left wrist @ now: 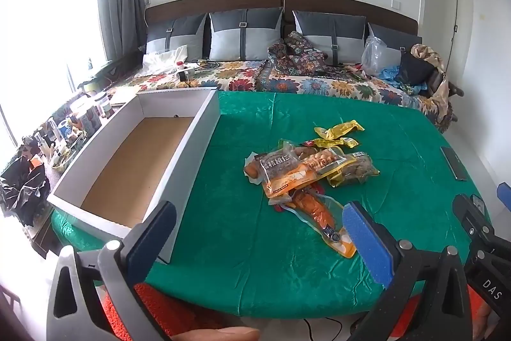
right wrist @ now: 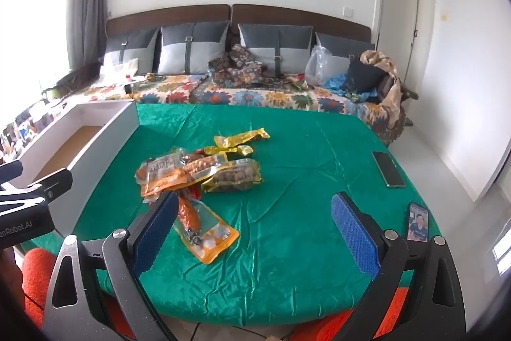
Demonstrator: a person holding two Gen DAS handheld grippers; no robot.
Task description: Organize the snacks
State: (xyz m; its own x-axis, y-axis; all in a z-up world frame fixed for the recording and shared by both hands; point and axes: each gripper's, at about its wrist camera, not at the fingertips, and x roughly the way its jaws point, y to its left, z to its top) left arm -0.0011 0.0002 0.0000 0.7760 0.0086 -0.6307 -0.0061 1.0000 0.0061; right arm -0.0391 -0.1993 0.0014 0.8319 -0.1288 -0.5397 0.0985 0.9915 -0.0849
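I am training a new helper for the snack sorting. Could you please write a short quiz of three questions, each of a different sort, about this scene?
1. True or false: the white box already holds some snack packets.
2. Multiple choice: where does the pile of snack packets lie? A) on the bed B) on the green cloth C) in the box
3. Short answer: how many phones lie near the right edge of the green cloth?

Key:
1. False; only its brown bottom shows.
2. B
3. Two: a dark phone and a lit phone.
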